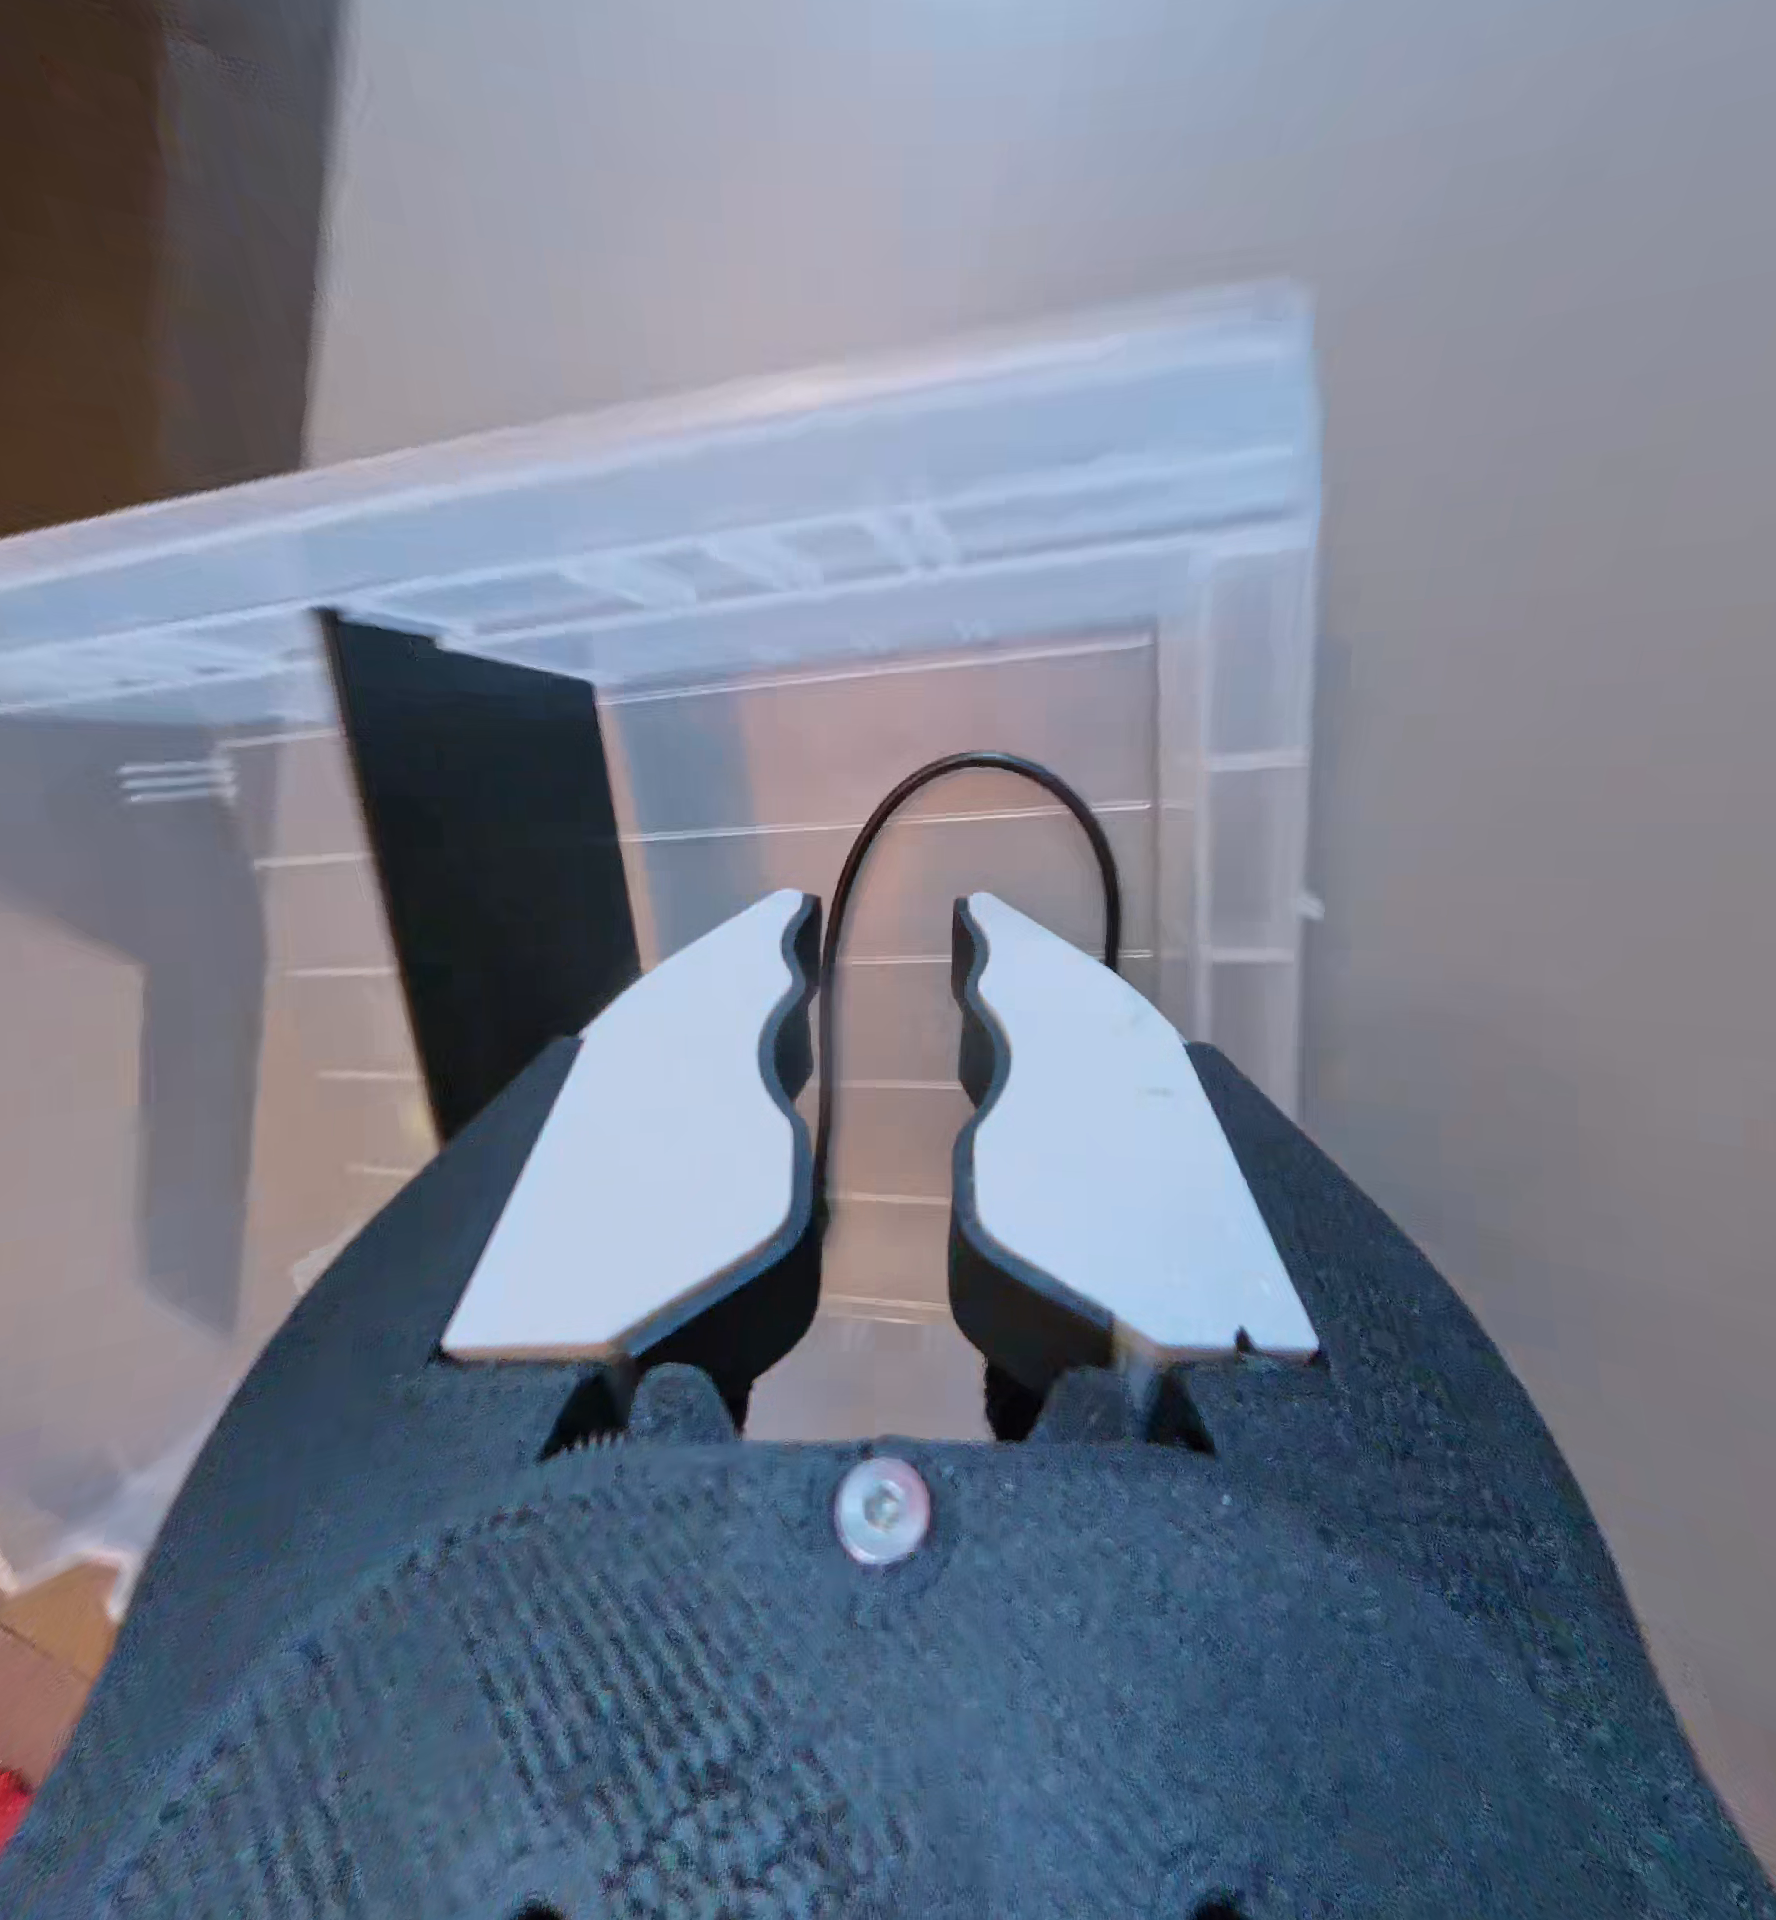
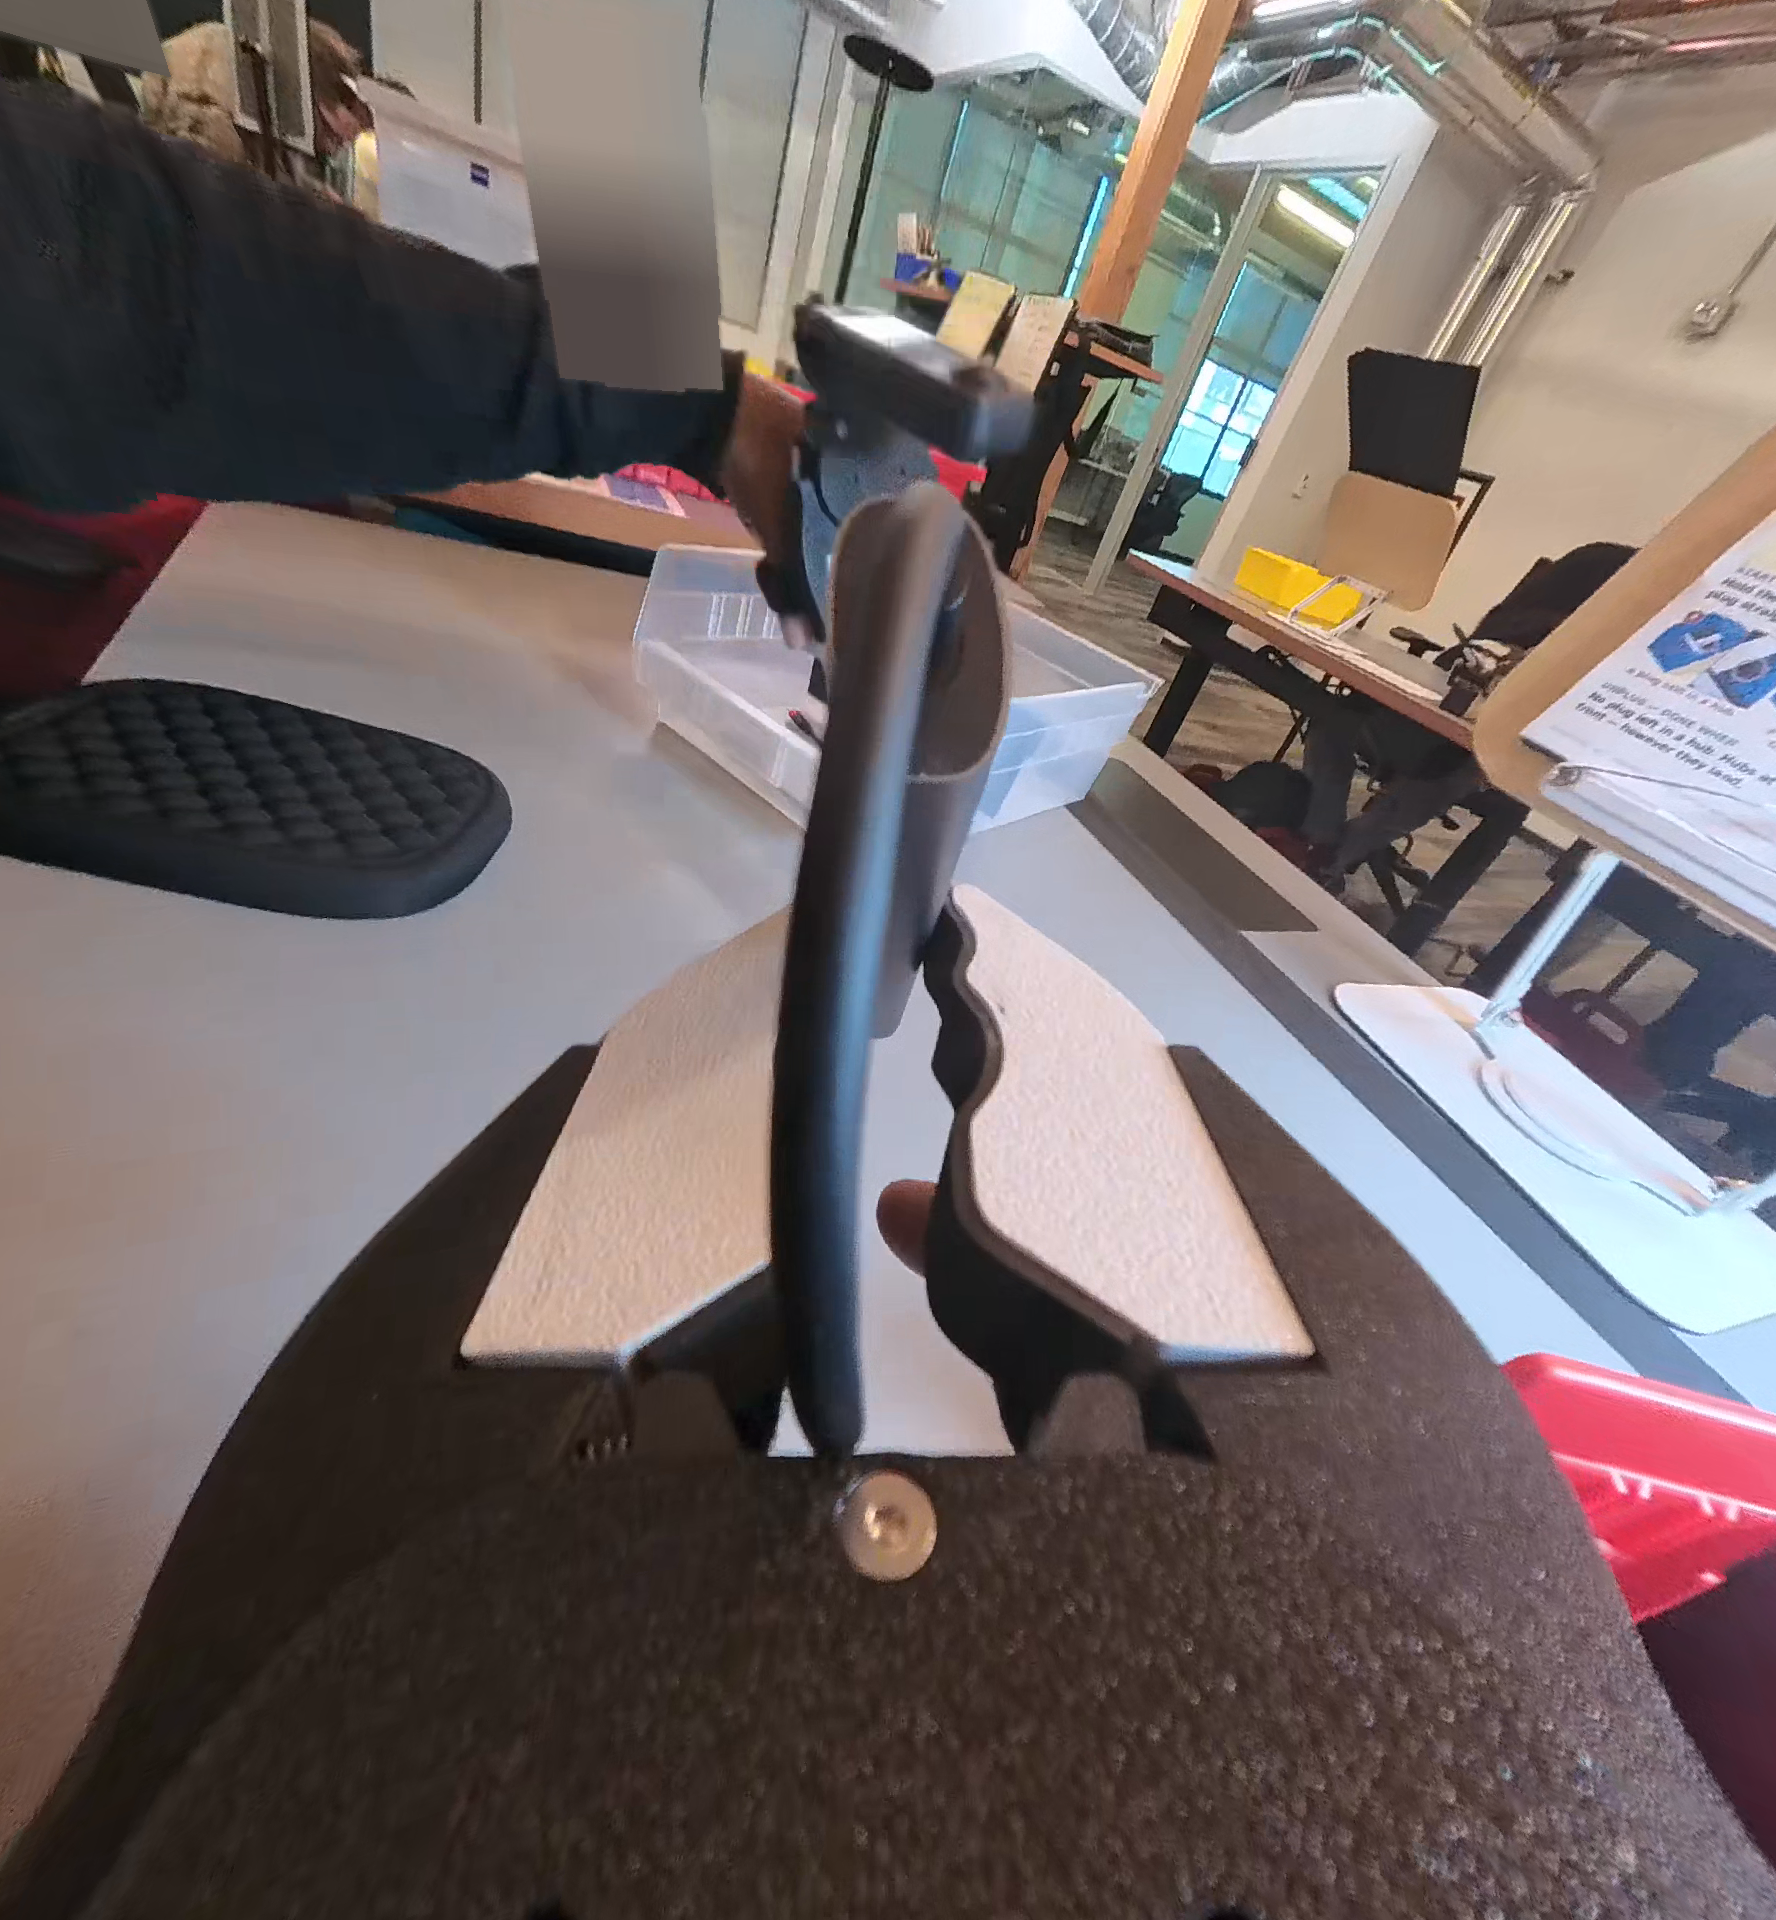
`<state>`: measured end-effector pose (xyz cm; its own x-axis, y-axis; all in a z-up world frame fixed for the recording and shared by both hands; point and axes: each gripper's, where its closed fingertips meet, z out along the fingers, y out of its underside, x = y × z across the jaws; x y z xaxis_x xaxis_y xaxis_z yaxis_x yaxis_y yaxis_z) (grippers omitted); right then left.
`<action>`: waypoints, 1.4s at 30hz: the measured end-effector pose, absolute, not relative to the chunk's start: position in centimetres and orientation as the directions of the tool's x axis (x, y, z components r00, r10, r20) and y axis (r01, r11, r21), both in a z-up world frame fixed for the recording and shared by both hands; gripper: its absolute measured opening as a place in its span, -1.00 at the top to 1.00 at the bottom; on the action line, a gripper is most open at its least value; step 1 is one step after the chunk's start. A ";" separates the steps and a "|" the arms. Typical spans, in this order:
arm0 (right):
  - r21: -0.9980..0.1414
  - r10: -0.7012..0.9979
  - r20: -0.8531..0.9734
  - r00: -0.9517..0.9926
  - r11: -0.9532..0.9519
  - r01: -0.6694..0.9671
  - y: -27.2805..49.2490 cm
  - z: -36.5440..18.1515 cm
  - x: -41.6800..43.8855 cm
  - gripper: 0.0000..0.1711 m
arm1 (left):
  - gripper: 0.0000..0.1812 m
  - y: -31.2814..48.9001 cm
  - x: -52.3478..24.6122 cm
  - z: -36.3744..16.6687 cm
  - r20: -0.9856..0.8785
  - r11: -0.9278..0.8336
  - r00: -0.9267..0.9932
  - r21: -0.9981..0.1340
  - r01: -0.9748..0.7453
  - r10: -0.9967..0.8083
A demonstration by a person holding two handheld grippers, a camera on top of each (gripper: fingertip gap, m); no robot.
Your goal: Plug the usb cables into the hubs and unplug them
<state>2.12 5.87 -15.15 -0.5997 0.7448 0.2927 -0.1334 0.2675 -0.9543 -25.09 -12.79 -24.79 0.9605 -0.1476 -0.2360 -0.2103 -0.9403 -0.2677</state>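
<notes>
My left gripper is open and points down into a clear plastic bin. A thin black cable loops between its fingers, running along the left finger's inner edge. A flat black slab leans in the bin to the left. My right gripper is shut on a dark grey hub, held upright above the table. The hub's thick black cable runs back between the fingers. In the right wrist view the left gripper hangs over the bin.
A grey table carries a black padded rest at left. A stand with an instruction sheet sits on a white base at right. A red bin is near right. A person's dark sleeve reaches across.
</notes>
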 end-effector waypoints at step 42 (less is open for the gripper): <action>-0.963 0.799 0.263 -0.541 0.254 -0.092 8.1 -15.0 1.8 0.80 | 0.97 -11.1 -15.5 -13.7 -0.259 -0.508 0.966 -0.834 -0.218 0.011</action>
